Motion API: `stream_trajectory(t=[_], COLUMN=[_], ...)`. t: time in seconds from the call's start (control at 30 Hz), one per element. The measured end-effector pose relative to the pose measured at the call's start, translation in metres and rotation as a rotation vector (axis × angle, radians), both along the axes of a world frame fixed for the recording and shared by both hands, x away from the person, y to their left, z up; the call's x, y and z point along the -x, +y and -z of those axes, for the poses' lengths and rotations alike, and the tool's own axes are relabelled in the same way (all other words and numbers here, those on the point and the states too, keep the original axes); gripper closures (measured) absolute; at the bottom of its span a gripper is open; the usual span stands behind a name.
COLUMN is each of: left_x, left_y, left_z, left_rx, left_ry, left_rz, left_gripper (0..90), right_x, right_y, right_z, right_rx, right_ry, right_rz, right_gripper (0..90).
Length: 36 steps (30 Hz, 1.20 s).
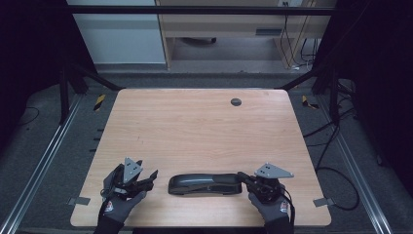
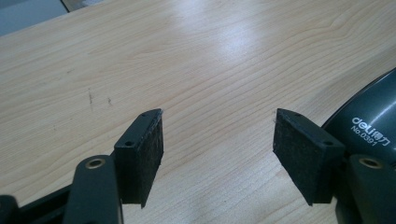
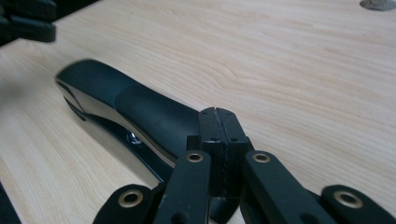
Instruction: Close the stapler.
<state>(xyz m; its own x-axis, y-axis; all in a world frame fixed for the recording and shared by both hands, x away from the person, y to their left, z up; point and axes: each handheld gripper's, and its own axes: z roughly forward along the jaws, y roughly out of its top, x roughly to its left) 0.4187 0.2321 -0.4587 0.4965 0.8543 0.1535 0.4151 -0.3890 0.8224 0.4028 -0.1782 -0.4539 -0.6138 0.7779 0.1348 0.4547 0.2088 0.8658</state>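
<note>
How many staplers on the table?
1: the stapler lies near the front edge of the table, between the left tool and the right tool.

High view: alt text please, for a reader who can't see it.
A dark long-arm stapler lies near the front edge of a wooden table. The right gripper, jaws shut, sits at its right end; the left gripper, jaws open, rests beside its left end.
</note>
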Motion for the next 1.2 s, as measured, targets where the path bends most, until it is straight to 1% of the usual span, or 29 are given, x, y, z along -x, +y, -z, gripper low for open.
stream_trajectory(t=[0.07,0.13,0.3,0.33,0.4,0.47,0.57,0.6,0.67,0.7,0.73,0.83,0.93,1.0,1.07,1.2], left_x=[0.000,-0.001,-0.001,-0.001,-0.002,-0.002,-0.003,-0.004,-0.005,-0.005,-0.006,-0.008,-0.010,-0.011,-0.013,-0.016], left_y=[0.000,0.001,0.001,0.001,0.002,0.002,0.003,0.003,0.004,0.005,0.006,0.010,0.014,0.016,0.019,0.023], left_z=[0.000,0.000,0.001,0.001,0.002,0.002,0.003,0.003,0.004,0.005,0.005,0.006,0.008,0.009,0.010,0.013], left_rx=[0.001,0.002,0.001,0.000,-0.002,-0.001,-0.006,-0.006,-0.007,-0.008,-0.009,-0.010,-0.010,-0.012,-0.014,-0.020], left_ry=[0.003,0.005,0.007,0.008,0.011,0.013,0.019,0.020,0.024,0.024,0.027,0.032,0.036,0.041,0.046,0.055], left_rz=[0.000,0.002,0.004,0.003,0.004,0.003,0.003,0.002,0.000,-0.002,-0.002,-0.011,-0.024,-0.030,-0.034,-0.041], left_gripper=[33.2,33.2,33.2,33.2,33.2,33.1,33.2,33.2,33.2,33.2,33.2,33.1,33.1,33.1,33.1,32.5], right_x=[0.001,0.001,0.000,-0.001,-0.002,-0.004,-0.007,-0.008,-0.011,-0.012,-0.013,-0.018,-0.021,-0.022,-0.023,-0.026], right_y=[-0.002,-0.003,-0.002,-0.003,-0.005,-0.010,-0.021,-0.023,-0.032,-0.036,-0.040,-0.054,-0.066,-0.074,-0.081,-0.092], right_z=[-0.004,-0.008,-0.011,-0.011,-0.011,-0.011,-0.008,-0.007,-0.005,-0.003,-0.002,0.005,0.010,0.013,0.017,0.023], right_rx=[-0.043,-0.062,-0.049,-0.038,-0.043,-0.036,-0.013,-0.009,0.000,0.002,0.004,0.033,0.042,0.050,0.068,0.094], right_ry=[-0.019,-0.044,-0.045,-0.058,-0.059,-0.066,-0.083,-0.080,-0.078,-0.078,-0.067,-0.045,-0.024,-0.017,-0.011,0.012], right_rz=[-0.012,-0.022,-0.013,0.004,0.021,0.046,0.103,0.117,0.158,0.165,0.178,0.220,0.255,0.275,0.294,0.324], right_gripper=[90.0,88.5,83.5,81.5,79.5,76.8,69.9,67.8,59.7,57.3,55.3,47.3,41.3,38.9,36.3,34.6])
